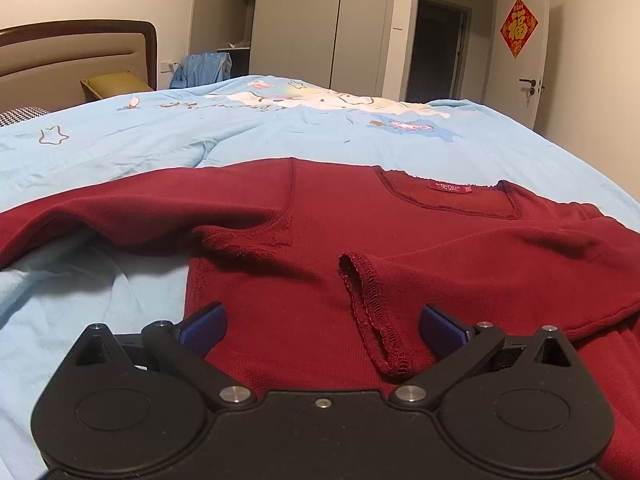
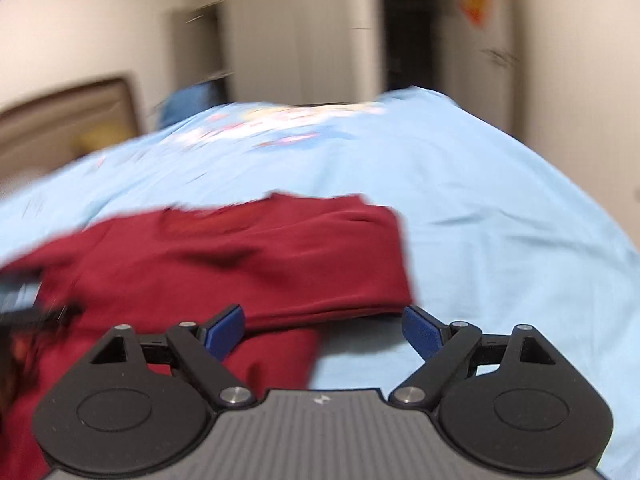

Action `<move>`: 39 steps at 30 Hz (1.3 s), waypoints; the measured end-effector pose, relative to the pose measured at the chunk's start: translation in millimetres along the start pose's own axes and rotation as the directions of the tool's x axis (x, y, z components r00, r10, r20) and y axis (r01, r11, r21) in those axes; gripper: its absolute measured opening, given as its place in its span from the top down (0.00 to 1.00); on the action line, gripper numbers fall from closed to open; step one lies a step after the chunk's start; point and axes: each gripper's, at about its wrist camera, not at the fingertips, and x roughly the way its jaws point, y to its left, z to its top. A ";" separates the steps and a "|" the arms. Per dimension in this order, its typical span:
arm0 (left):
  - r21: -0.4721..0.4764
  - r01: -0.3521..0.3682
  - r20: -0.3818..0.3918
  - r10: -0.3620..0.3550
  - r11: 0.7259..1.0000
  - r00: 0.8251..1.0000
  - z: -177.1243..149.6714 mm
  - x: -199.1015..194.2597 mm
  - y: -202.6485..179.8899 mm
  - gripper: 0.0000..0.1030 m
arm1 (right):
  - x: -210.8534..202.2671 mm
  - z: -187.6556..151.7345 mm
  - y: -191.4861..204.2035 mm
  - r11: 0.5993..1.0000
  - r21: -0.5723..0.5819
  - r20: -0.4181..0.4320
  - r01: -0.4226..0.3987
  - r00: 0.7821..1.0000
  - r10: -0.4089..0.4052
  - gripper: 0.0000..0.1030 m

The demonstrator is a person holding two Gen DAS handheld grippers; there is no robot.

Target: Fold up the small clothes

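A small dark red long-sleeved top (image 1: 304, 236) lies inside out on the light blue bedsheet (image 1: 280, 136), its neckline label (image 1: 448, 188) facing up. The right sleeve is folded across the body, its cuff (image 1: 376, 320) lying between my left gripper's fingers. My left gripper (image 1: 322, 326) is open just above the top's lower part, holding nothing. In the blurred right wrist view, the top (image 2: 240, 264) fills the left side, its folded right edge near the middle. My right gripper (image 2: 324, 330) is open over that edge, with nothing in it.
The bedsheet (image 2: 500, 220) extends free to the right of the top. A padded headboard (image 1: 76, 54) and a yellow pillow (image 1: 114, 84) are at far left. Grey wardrobes (image 1: 316, 20) and an open white door (image 1: 520, 52) stand beyond the bed.
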 end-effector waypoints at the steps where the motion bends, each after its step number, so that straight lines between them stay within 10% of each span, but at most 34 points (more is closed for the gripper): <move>1: -0.002 0.002 0.003 -0.002 1.000 1.000 -0.9 0.0 0.5 0.00 | 2.2 1.8 -10.4 0.999 0.025 0.004 0.022 1.000 -0.022 0.19; 5: -0.002 0.003 0.007 -0.003 1.000 1.000 -1.7 -0.1 1.1 0.00 | 14.6 7.4 -36.7 0.993 0.098 0.014 0.068 0.997 -0.070 0.35; 7: -0.001 0.002 0.008 -0.002 1.000 1.000 -1.8 -0.4 0.9 0.00 | 22.8 7.4 -49.7 0.985 0.160 0.000 0.059 0.998 -0.060 0.49; 9: 0.002 -0.001 0.010 0.001 1.000 1.000 -1.8 -0.7 0.2 0.00 | 36.3 4.7 -51.1 0.979 0.200 -0.019 0.051 0.999 -0.048 0.84; 11: 0.003 -0.001 0.011 0.001 1.000 1.000 -2.0 -1.1 -0.2 0.00 | 33.8 1.7 -51.0 0.979 0.200 -0.020 0.043 0.999 -0.040 0.89; 20: 0.006 -0.002 0.015 0.002 1.000 1.000 -3.4 -1.5 -1.4 0.00 | 12.7 -4.5 -53.3 0.981 0.192 -0.052 0.011 0.999 -0.001 0.89; 30: 0.006 -0.002 0.015 0.002 1.000 1.000 -3.5 -1.5 -1.4 0.00 | 31.1 29.6 -60.4 0.964 0.264 -0.007 -0.036 0.999 0.040 0.42; 35: 0.005 -0.002 0.015 0.002 1.000 1.000 -3.5 -1.6 -1.4 0.00 | 78.5 41.2 -76.6 0.913 0.404 -0.050 -0.051 0.996 0.078 0.48; 37: 0.006 -0.002 0.015 0.002 1.000 1.000 -3.6 -1.6 -1.6 0.00 | 88.9 44.0 -77.5 0.902 0.426 -0.047 -0.075 0.993 0.104 0.81; 39: 0.006 -0.002 0.015 0.002 1.000 1.000 -3.6 -1.6 -1.5 0.00 | 87.9 48.0 -71.5 0.921 0.384 -0.025 -0.074 0.996 0.091 0.88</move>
